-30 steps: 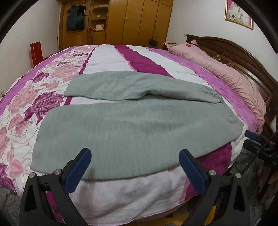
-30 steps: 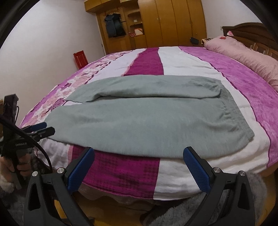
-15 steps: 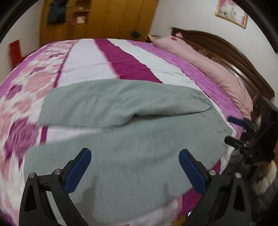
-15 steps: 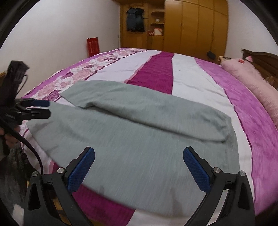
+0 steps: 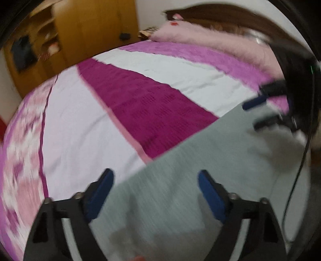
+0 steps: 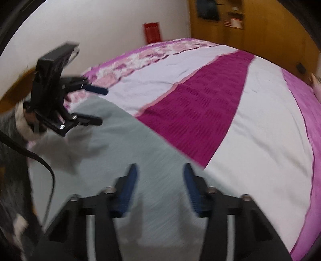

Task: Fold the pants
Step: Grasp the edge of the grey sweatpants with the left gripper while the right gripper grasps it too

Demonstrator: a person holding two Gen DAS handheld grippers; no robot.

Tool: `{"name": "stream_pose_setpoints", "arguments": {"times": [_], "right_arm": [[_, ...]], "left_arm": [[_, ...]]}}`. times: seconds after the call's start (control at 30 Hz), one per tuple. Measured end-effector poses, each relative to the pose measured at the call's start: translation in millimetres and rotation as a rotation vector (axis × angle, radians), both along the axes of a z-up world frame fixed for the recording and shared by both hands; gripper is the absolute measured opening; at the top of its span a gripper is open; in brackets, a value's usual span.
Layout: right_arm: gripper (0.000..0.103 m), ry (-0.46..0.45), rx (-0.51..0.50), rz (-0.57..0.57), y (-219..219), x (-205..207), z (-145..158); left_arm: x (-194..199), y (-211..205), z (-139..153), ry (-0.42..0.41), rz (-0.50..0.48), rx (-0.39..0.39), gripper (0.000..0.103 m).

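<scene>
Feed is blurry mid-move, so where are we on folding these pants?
Done: nothing clearly; no fold shows. In hand: the soft grey pants lie on the striped pink, white and magenta bedspread; the left gripper and right gripper hover over them, jaws closing, pads not pressing cloth yet. Left: grasp and fold.

Mounted behind each gripper, angled steeply down along the fingers, close over the grey pants on the bed. Left view toward the headboard, right toward the wardrobe. Shared: pants, magenta stripe, opposite gripper.
</scene>
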State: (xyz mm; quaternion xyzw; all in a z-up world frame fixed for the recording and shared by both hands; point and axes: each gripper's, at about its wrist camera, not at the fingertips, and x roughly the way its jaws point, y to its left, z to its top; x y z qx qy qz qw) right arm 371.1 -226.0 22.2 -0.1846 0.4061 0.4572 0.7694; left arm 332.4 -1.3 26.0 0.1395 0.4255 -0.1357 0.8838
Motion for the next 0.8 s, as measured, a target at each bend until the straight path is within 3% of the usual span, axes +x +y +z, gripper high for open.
{"name": "stream_pose_setpoints", "arguments": {"times": [0.07, 0.2, 0.23, 0.27, 0.3, 0.33, 0.43, 0.5, 0.6, 0.67, 0.7, 0.73, 0.77, 0.8], "right_arm": [[0.039, 0.013, -0.069, 0.029, 8.5, 18.2, -16.1], [0.041, 0.023, -0.236, 0.082, 21.8, 38.6, -53.4], [0.052, -0.014, -0.261, 0.119, 22.9, 38.3, -59.0], [0.072, -0.071, -0.274, 0.137, 22.7, 36.8, -60.3], [0.080, -0.097, -0.299, 0.128, 23.7, 42.7, -63.3], [0.083, -0.042, -0.298, 0.115, 24.0, 51.5, -66.1], [0.082, 0.062, -0.284, 0.104, 22.4, 65.2, -67.6], [0.077, 0.068, -0.296, 0.109, 23.2, 66.1, -65.6], [0.054, 0.070, -0.293, 0.151, 25.6, 57.3, -59.9], [0.041, 0.101, -0.276, 0.160, 20.8, 55.1, -57.1], [0.037, 0.107, -0.272, 0.162, 21.0, 55.8, -56.4], [0.027, 0.104, -0.270, 0.172, 20.2, 54.5, -53.9], [0.010, 0.104, -0.270, 0.177, 19.2, 52.6, -51.8], [0.004, 0.101, -0.272, 0.180, 17.8, 52.4, -47.6]], "left_arm": [[17.7, -4.9, -14.1, 0.036, -0.044, 0.038, 0.074], [30.8, -8.7, -43.7, 0.067, -0.079, 0.158, 0.074], [34.3, -5.5, -51.3, 0.079, -0.076, 0.175, 0.074], [39.5, 0.3, -57.9, 0.094, -0.064, 0.167, 0.080], [43.0, 4.2, -60.8, 0.101, -0.051, 0.154, 0.085], [49.9, 9.7, -63.6, 0.116, -0.026, 0.137, 0.093], [63.4, 18.4, -67.7, 0.166, -0.012, 0.099, 0.095], [62.7, 19.3, -67.3, 0.175, -0.017, 0.093, 0.093], [58.4, 18.4, -64.4, 0.170, -0.071, 0.097, 0.080], [52.6, 18.5, -63.8, 0.203, -0.112, 0.037, 0.044], [50.9, 16.5, -62.6, 0.207, -0.124, 0.030, 0.037], [48.2, 12.9, -62.1, 0.204, -0.135, 0.048, 0.029], [45.2, 8.7, -61.6, 0.196, -0.149, 0.076, 0.022], [43.4, 4.5, -60.8, 0.189, -0.164, 0.101, 0.018]]}}
